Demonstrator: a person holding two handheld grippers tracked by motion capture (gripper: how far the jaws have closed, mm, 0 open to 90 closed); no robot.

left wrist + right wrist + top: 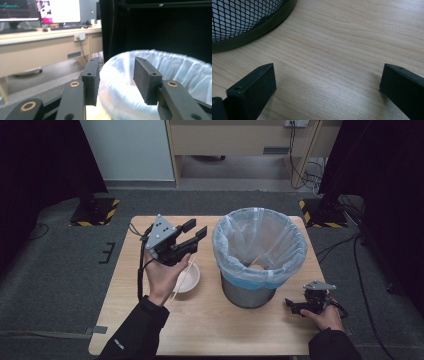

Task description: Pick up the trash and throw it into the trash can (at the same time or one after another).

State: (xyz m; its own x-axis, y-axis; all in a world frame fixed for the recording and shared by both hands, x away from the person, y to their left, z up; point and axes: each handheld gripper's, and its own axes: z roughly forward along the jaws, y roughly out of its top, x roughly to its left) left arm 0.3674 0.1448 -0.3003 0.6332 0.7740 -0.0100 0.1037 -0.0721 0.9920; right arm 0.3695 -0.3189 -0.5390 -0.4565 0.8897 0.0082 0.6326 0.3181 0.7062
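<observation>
Evidently the work in hand is clearing the table into the lined waste bin [259, 251], and what remains is the white bowl [189, 278] with a pair of wooden chopsticks [182, 281] lying across it. The bowl sits just below and behind the left gripper [194, 231], close to the person's left palm; the bin stands straight ahead of that gripper's jaws, its plastic liner [175, 72] looming beyond them in the left gripper view.

The bowl looks light, rigid and smooth, probably brittle if dropped; its rim seems the sensible place to pinch, one jaw inside and one outside. The chopsticks are thin, stiff and likely to roll or slip, so a grip near their middle should hold best.

The left gripper is raised above the table, angled toward the bin, its jaws about half apart with nothing between them. The right gripper [295, 307] rests low on the wooden table [342, 42], just beside the bin's mesh base [242, 17], jaws wide and empty.
</observation>
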